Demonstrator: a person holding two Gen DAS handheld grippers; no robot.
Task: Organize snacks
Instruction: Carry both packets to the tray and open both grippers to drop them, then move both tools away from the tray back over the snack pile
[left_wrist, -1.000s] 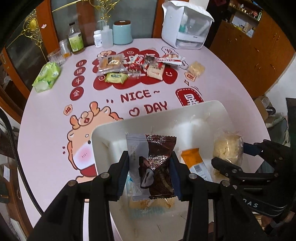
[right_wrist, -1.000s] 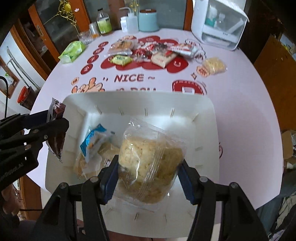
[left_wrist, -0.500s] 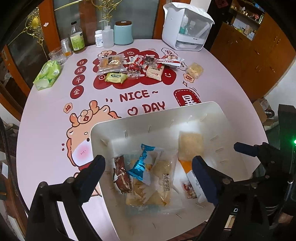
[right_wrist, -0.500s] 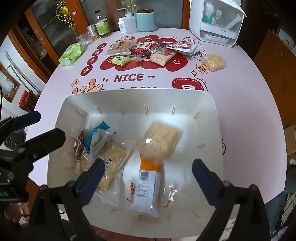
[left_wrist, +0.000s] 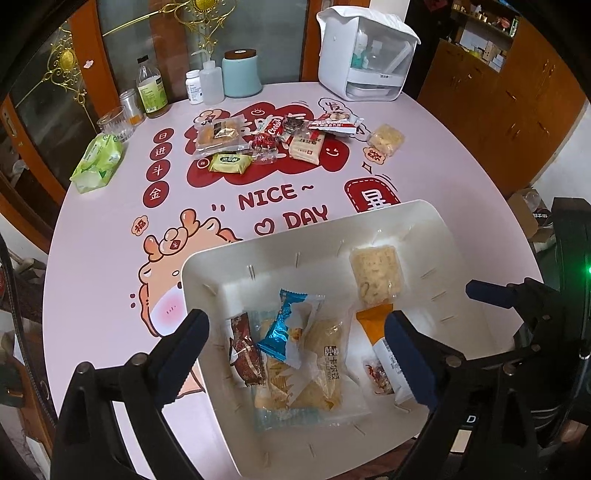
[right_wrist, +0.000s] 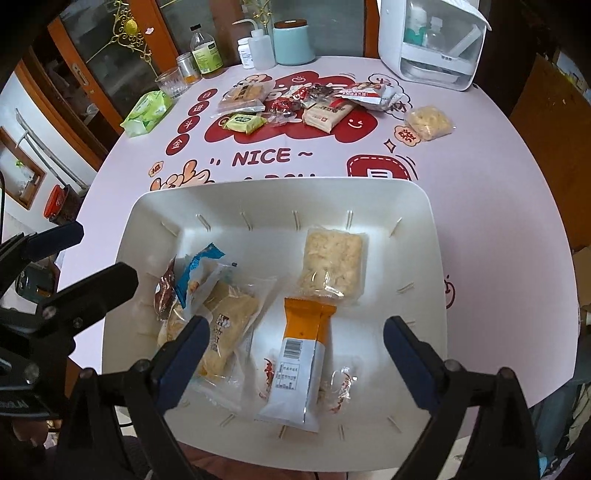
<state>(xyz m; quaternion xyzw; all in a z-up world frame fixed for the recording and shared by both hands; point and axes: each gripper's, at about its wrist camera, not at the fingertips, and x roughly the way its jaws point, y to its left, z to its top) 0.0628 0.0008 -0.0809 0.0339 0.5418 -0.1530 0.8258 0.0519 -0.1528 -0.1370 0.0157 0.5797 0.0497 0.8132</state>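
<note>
A white bin (left_wrist: 207, 266) (right_wrist: 280, 192) sits at the near table edge. In it lie a brown chocolate pack (left_wrist: 245, 354) (right_wrist: 165, 290), a blue-ended wafer (left_wrist: 286, 328), a cake bar (right_wrist: 225, 328), a rice cracker pack (left_wrist: 376, 273) (right_wrist: 334, 264) and an orange-and-white pack (right_wrist: 299, 362). My left gripper (left_wrist: 295, 347) is open and empty above the bin's left half. My right gripper (right_wrist: 295, 347) is open and empty above its near side. Several loose snacks (left_wrist: 273, 136) (right_wrist: 295, 103) lie at the far side of the table.
Another rice cracker pack (left_wrist: 386, 138) (right_wrist: 428, 122) lies apart at the right. A green tissue pack (left_wrist: 98, 162), bottles (left_wrist: 149, 92), a teal canister (left_wrist: 242, 72) and a white appliance (left_wrist: 365, 55) line the far edge. Wooden cabinets stand behind.
Both grippers opened and lifted back. The left let go of the chocolate pack and the right let go of the rice cracker pack; both now lie in the bin.
</note>
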